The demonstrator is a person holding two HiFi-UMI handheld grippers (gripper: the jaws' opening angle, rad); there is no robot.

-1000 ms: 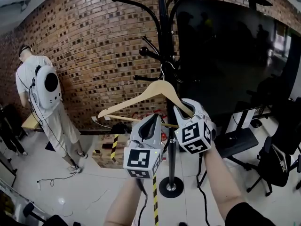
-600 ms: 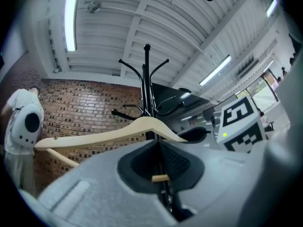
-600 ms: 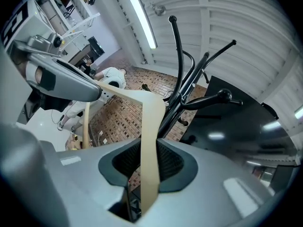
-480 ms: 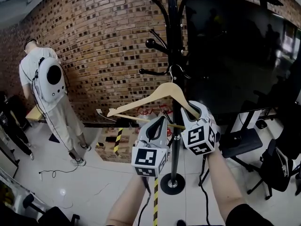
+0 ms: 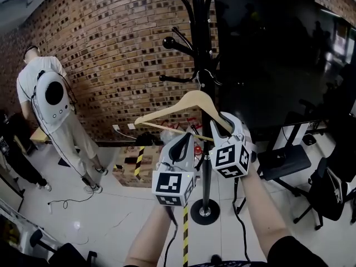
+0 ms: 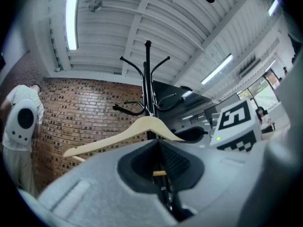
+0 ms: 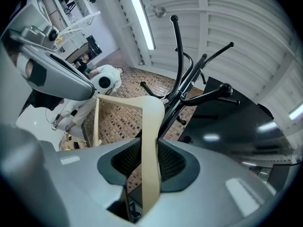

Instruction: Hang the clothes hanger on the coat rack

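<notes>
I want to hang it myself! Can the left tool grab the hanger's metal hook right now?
Probably not yet. The left tool is shut on the hanger's bottom bar, so it is busy, and the hook sits higher up by the coat rack.

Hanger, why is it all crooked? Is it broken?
Not broken, just tilted. The hanger slants, and the end away from the coat rack is lower, while the left tongs clamp its bottom bar. Whether its hook sits on a peg is unclear.
</notes>
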